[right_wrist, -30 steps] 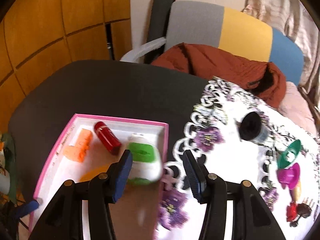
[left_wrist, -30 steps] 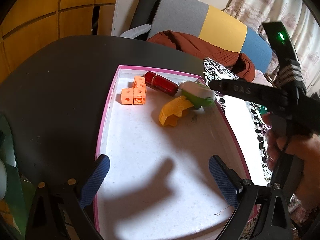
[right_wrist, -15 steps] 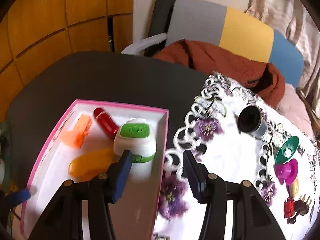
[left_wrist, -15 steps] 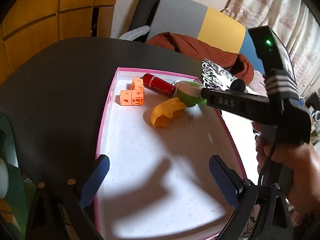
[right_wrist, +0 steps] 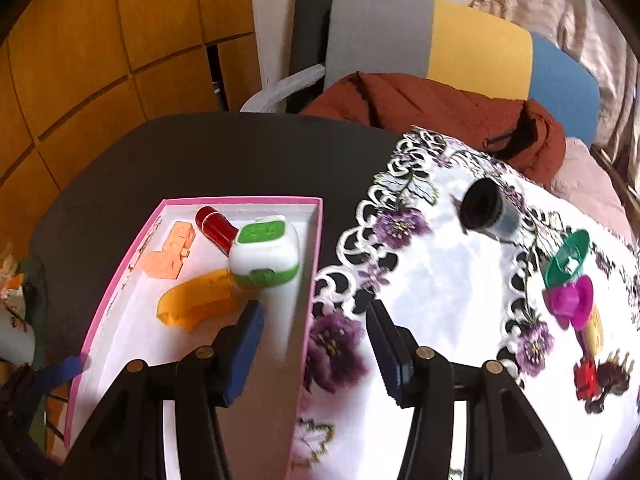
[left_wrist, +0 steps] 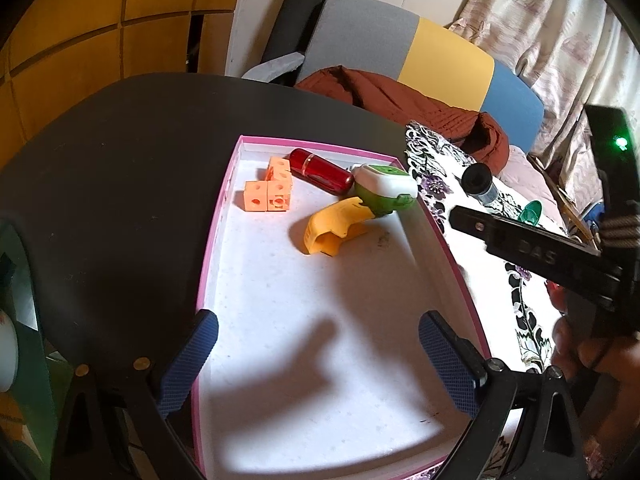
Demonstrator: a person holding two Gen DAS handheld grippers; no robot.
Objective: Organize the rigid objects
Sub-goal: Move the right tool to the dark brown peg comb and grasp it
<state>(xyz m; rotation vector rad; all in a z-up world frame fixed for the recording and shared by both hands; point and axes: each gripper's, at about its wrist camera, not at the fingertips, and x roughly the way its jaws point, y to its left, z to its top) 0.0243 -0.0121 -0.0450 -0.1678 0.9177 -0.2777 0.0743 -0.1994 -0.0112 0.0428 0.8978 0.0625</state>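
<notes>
Pink-rimmed tray (right_wrist: pixel 120 276) held orange blocks (right_wrist: pixel 168 254), red tube (right_wrist: pixel 214 226), green-white case (right_wrist: pixel 266 254); right gripper (right_wrist: pixel 314 350) straddled its rim, released, empty; left gripper (left_wrist: pixel 316 360) released.

A pink-rimmed white tray (left_wrist: pixel 218 216) holds orange cubes (left_wrist: pixel 269 192), a red cylinder (left_wrist: pixel 320 171), a yellow piece (left_wrist: pixel 334 227); purple-flowered white cloth (right_wrist: pixel 420 276).
</notes>
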